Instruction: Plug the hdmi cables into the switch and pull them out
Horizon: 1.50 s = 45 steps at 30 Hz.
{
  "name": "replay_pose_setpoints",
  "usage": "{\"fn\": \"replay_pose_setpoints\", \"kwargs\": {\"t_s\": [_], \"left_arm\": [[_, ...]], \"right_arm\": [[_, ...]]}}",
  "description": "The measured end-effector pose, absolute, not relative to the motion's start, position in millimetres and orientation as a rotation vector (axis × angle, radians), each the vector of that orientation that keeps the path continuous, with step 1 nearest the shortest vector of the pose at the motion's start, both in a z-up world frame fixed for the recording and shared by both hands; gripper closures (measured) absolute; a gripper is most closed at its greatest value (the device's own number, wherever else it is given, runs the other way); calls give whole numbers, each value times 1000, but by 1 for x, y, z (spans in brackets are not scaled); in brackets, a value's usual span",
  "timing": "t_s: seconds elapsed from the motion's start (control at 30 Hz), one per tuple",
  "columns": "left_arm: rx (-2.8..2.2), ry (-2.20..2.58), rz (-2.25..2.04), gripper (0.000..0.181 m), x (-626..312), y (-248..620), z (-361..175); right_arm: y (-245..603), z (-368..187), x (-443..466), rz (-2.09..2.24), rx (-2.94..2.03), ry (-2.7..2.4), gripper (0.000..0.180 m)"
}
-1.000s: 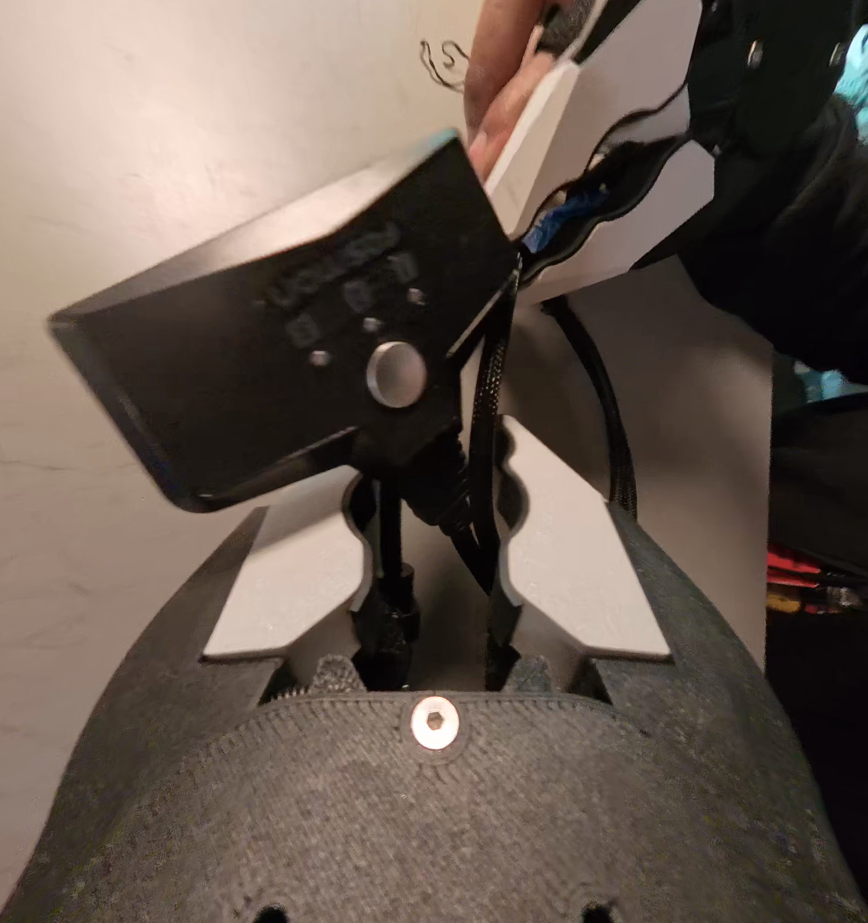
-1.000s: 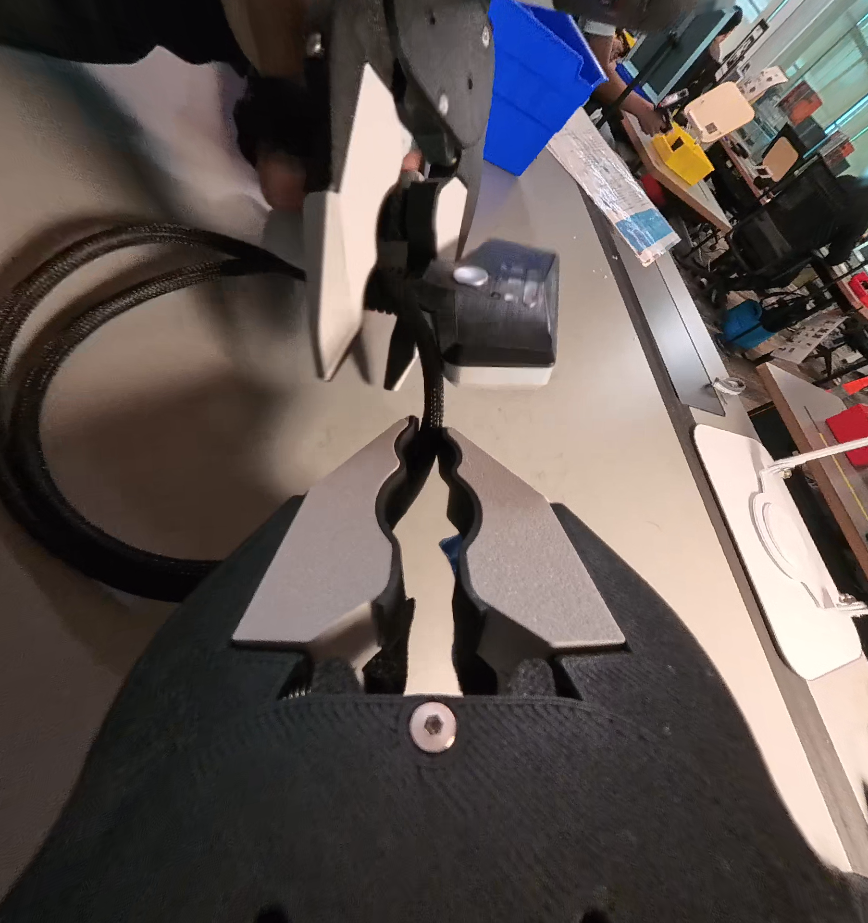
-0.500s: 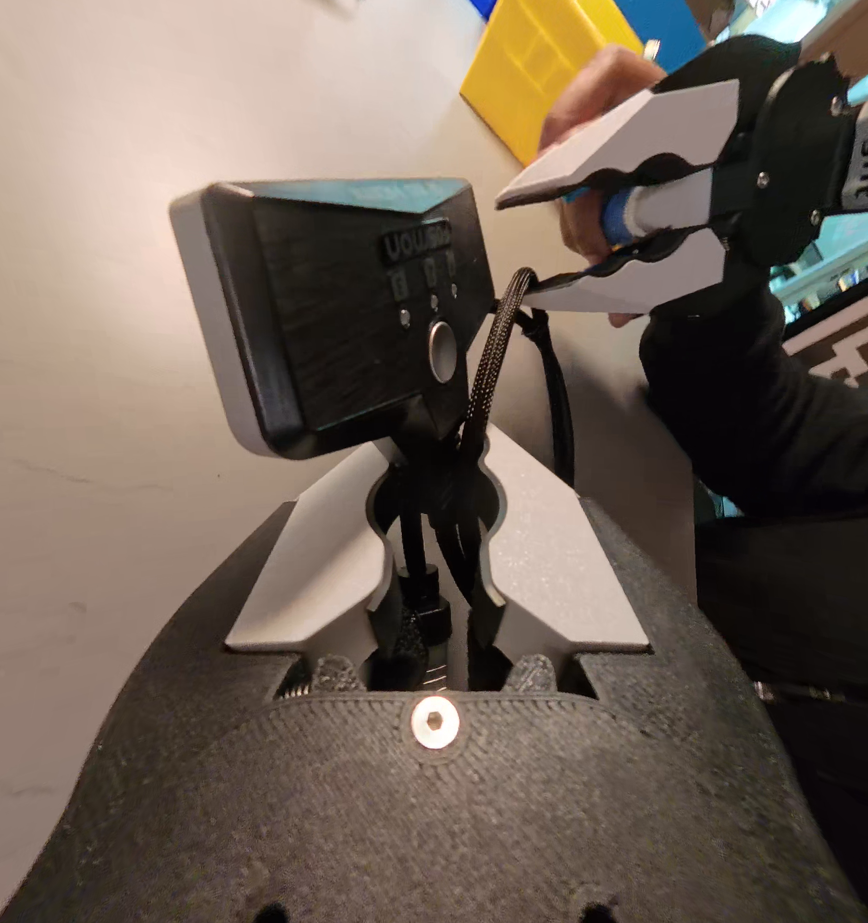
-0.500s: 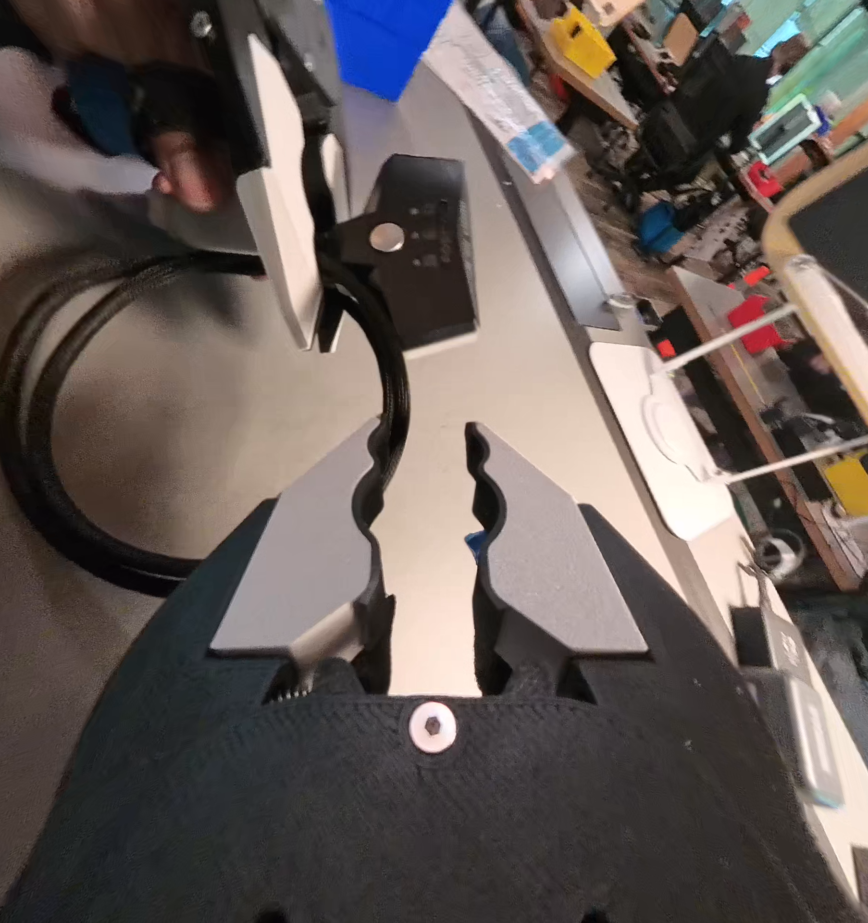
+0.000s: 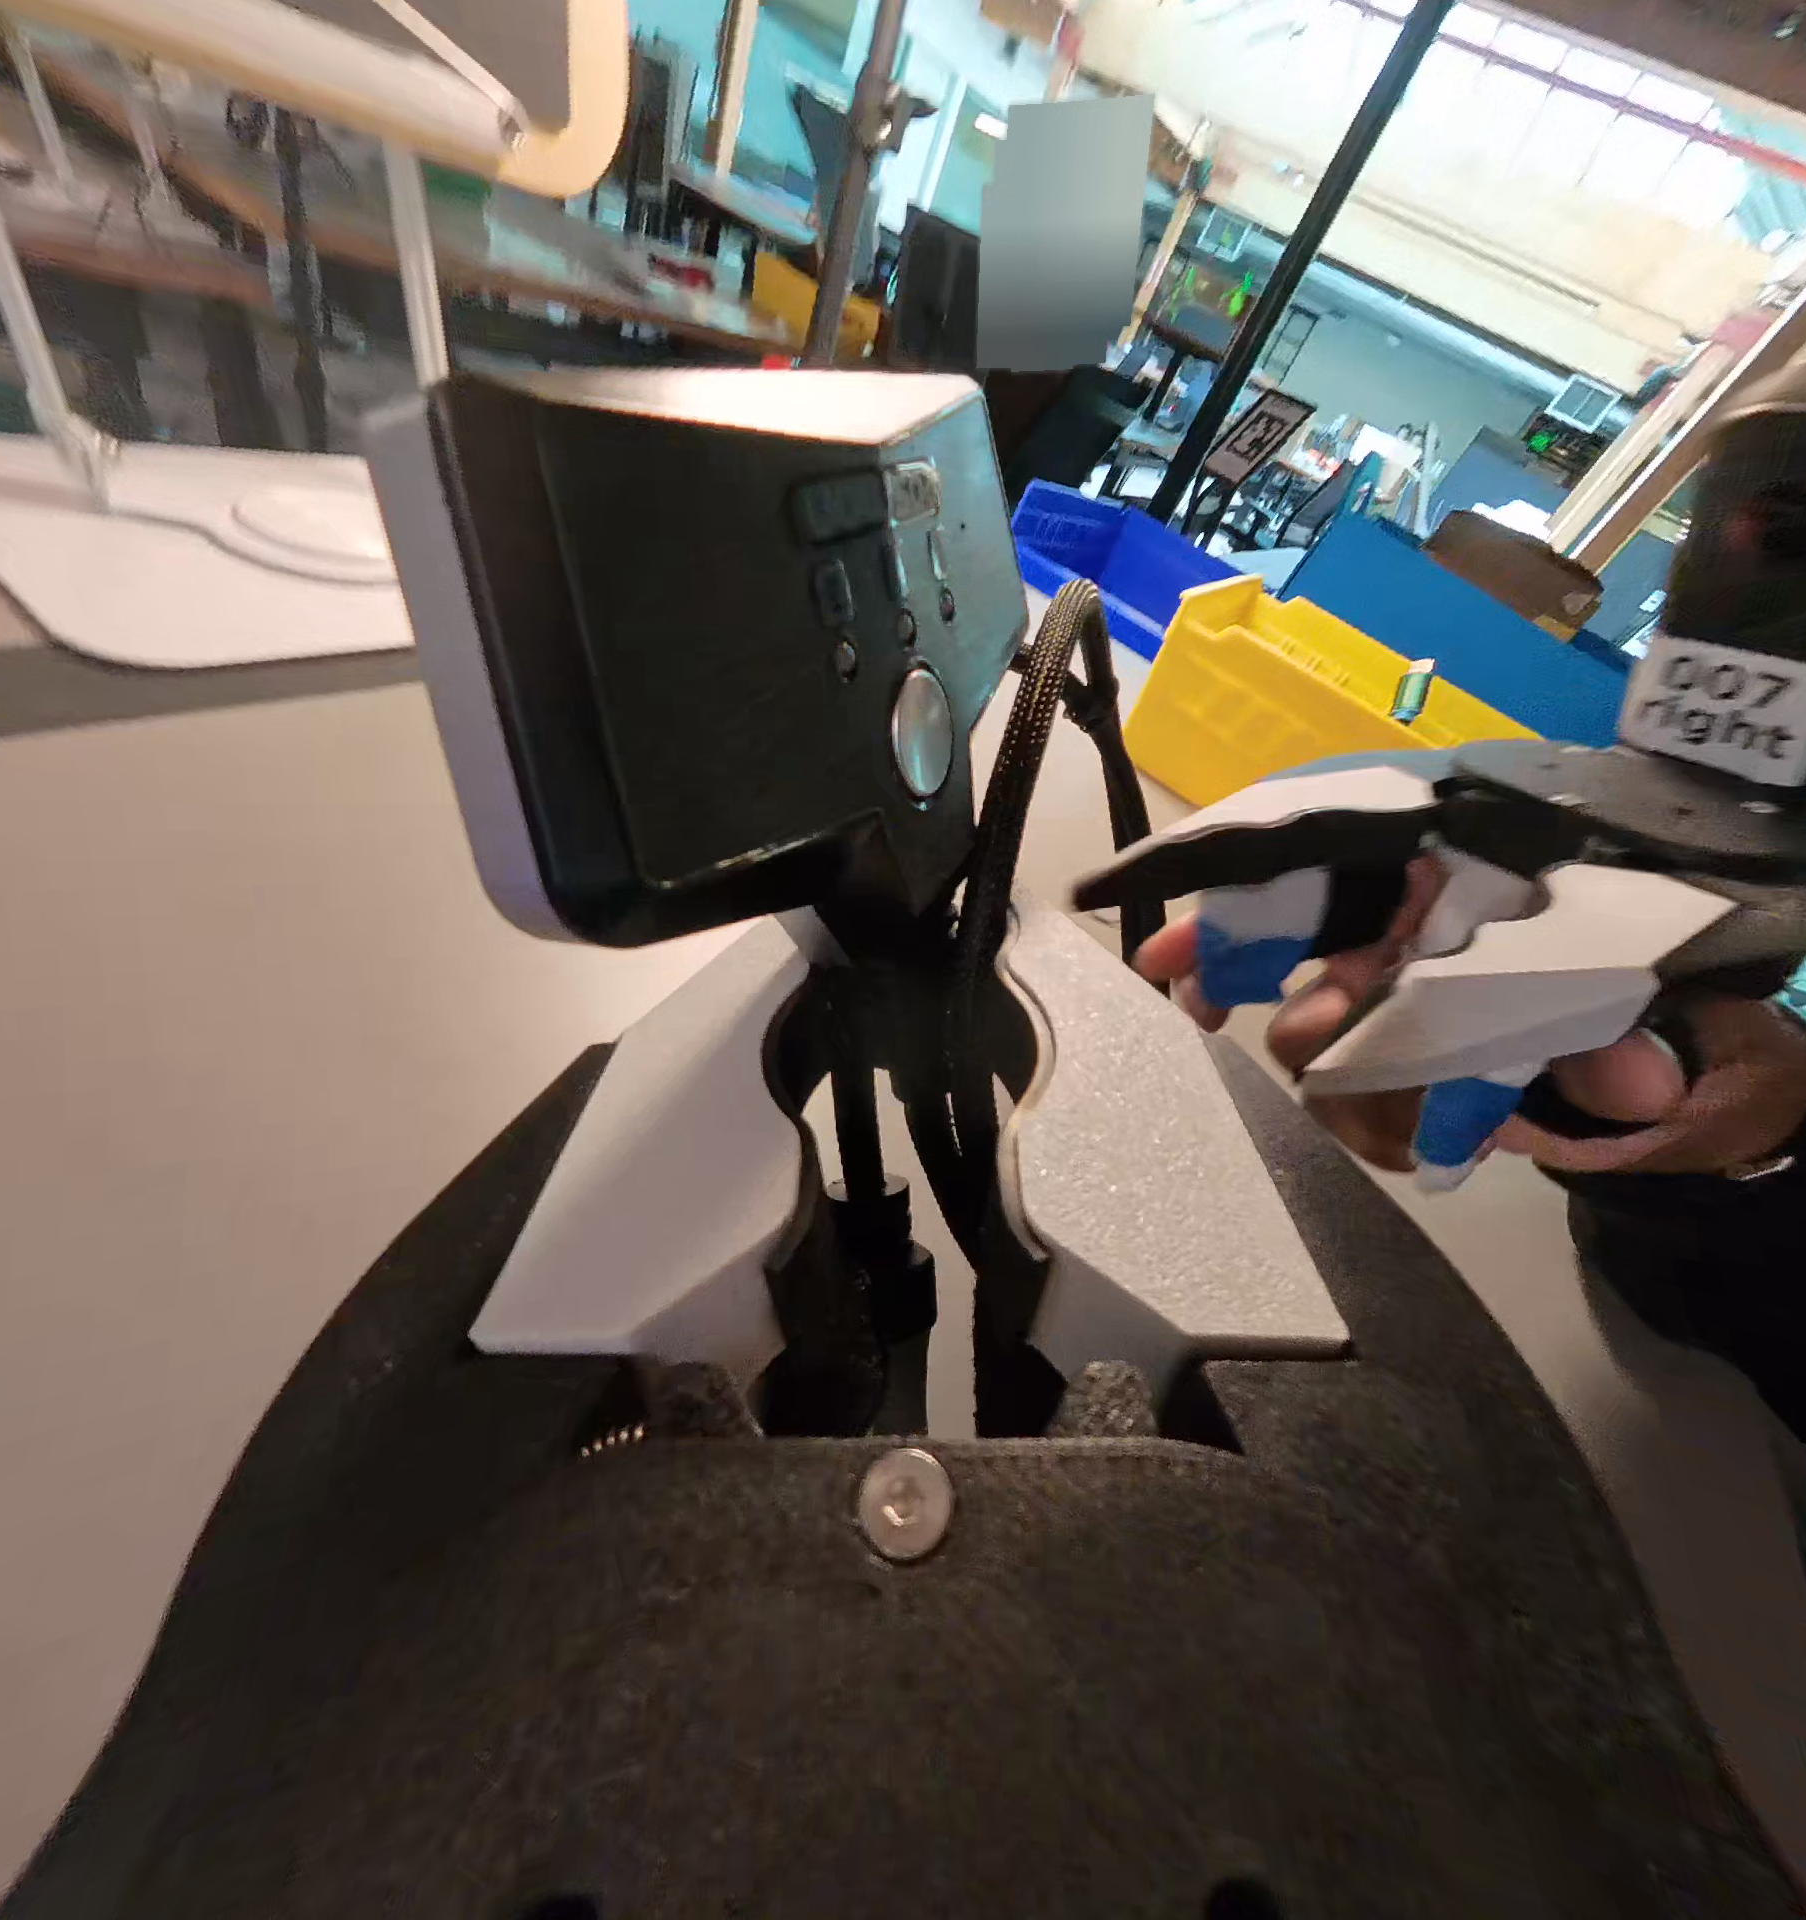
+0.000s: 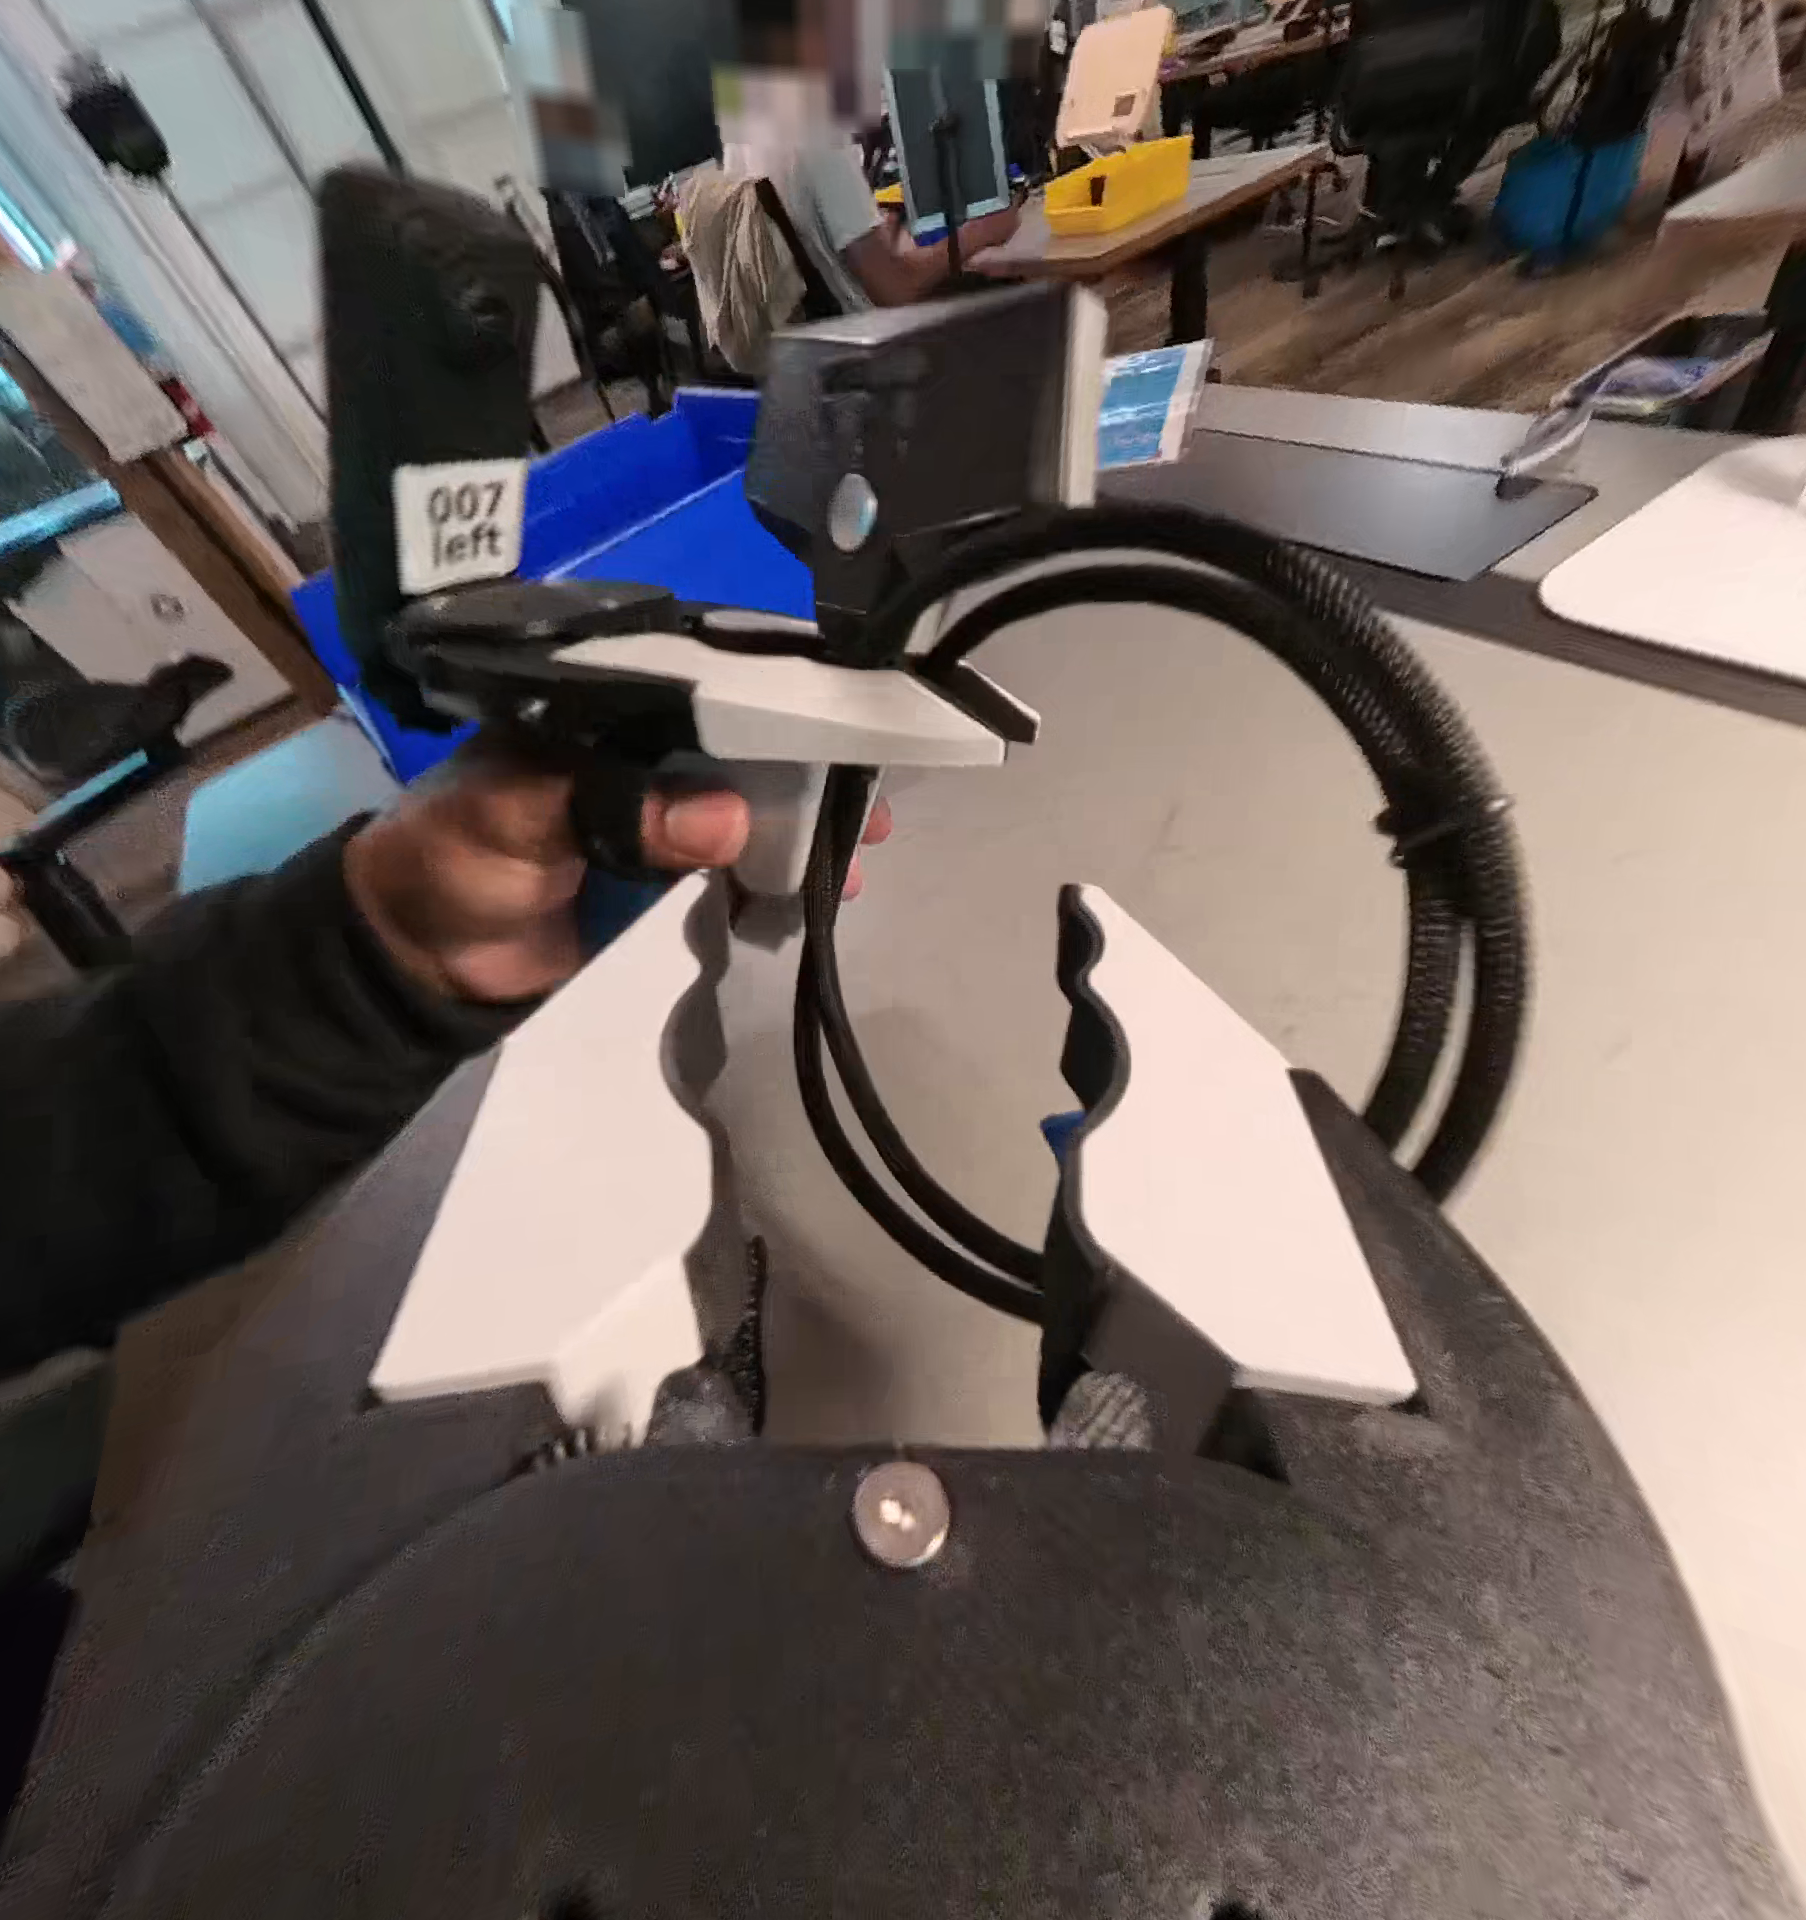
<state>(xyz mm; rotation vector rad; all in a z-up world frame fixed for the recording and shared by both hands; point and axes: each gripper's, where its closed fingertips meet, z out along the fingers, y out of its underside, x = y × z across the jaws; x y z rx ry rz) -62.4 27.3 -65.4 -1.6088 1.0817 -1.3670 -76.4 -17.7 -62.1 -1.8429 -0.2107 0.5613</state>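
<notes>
The beige tabletop (image 5: 203,935) lies below; the black box-shaped HDMI switch with a round silver button (image 5: 712,644) is held aloft, bearing a small blurred logo; the left gripper (image 5: 914,945) is clamped on its cable end, black braided cables (image 6: 1439,831) looping beneath; the right gripper (image 6: 888,914), white-tagged, stands wide apart and empty just beside.
</notes>
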Motion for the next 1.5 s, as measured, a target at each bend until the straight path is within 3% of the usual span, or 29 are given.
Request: {"fn": "replay_pose_setpoints", "kwargs": {"t_s": [0.43, 0.67, 1.07, 1.2, 1.37, 1.5], "left_arm": [[-1225, 1306, -1050, 157, -41, -22, -54], [-1211, 1354, -1211, 157, -32, -48, -57], [-1368, 1356, -1402, 156, -33, -49, -65], [-1423, 1403, -1427, 152, -33, -53, -74], [-1405, 1432, -1395, 151, -35, -54, -74], [-1380, 1456, -1363, 140, -38, -53, -72]], "right_arm": [[-16, -34, -67, 714, -1655, -134, 110], [-23, -38, -75, 687, -1640, -236, 132], [-19, -38, -70, 565, -1624, -222, 137], [-21, -40, -77, 526, -1620, -281, 153], [-24, -39, -75, 533, -1634, -299, 156], [-28, -33, -70, 581, -1638, -277, 157]]}}
